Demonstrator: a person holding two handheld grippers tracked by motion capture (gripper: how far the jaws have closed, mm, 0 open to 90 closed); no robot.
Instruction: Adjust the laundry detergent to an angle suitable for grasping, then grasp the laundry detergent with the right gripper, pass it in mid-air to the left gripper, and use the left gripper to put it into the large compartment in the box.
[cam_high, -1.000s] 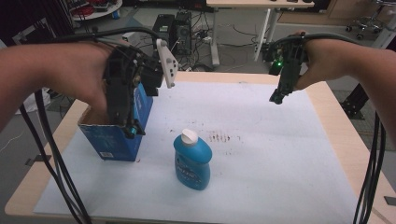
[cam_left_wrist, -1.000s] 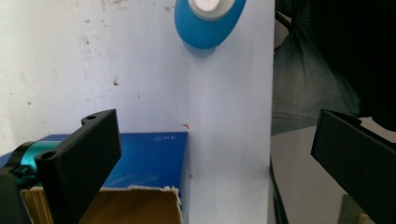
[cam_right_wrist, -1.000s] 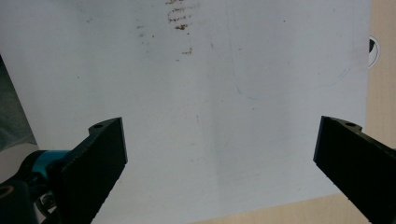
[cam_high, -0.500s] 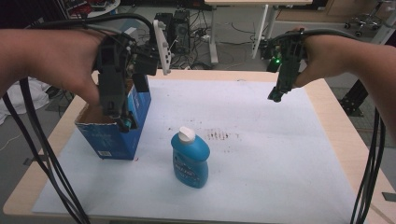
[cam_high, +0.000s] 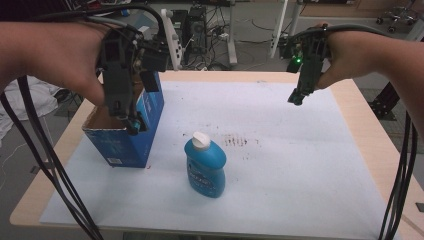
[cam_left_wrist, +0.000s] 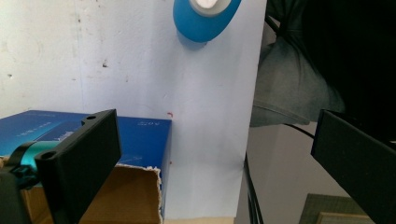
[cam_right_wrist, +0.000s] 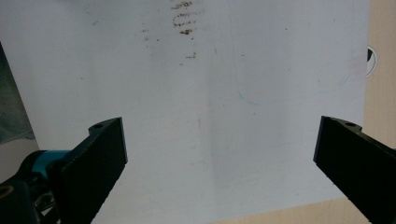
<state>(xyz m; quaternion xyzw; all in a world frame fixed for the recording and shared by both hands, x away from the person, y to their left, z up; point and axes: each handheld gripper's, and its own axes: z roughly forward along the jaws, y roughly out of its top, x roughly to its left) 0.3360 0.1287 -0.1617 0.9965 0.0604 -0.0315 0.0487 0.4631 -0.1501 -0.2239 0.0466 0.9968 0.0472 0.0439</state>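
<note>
Where the pale wooden table carries a white sheet over most of its top, a patch of brownish smudges marks the sheet near its middle, and the right gripper view shows the same smudges far ahead of the jaws, along with faint pencil-like outlines. Behind the table the room holds desk legs, a dark computer tower on the floor and loose cables.

On the sheet there is one blue cardboard box, its top torn open, and one blue bottle with a white cap, standing upright. There are two grippers, one in each of the person's hands.

The left gripper hangs over the open box, its fingers pointing down at the box's inner edge. In the left gripper view its jaws stand wide apart and empty; one finger lies over the box's brown interior and blue wall, the other is out past the sheet's edge. The bottle sits well beyond the fingertips, toward the top of that view, apart from the box.

The right gripper hovers above the bare sheet, well away from bottle and box. Its fingers are spread wide with nothing between them.
</note>
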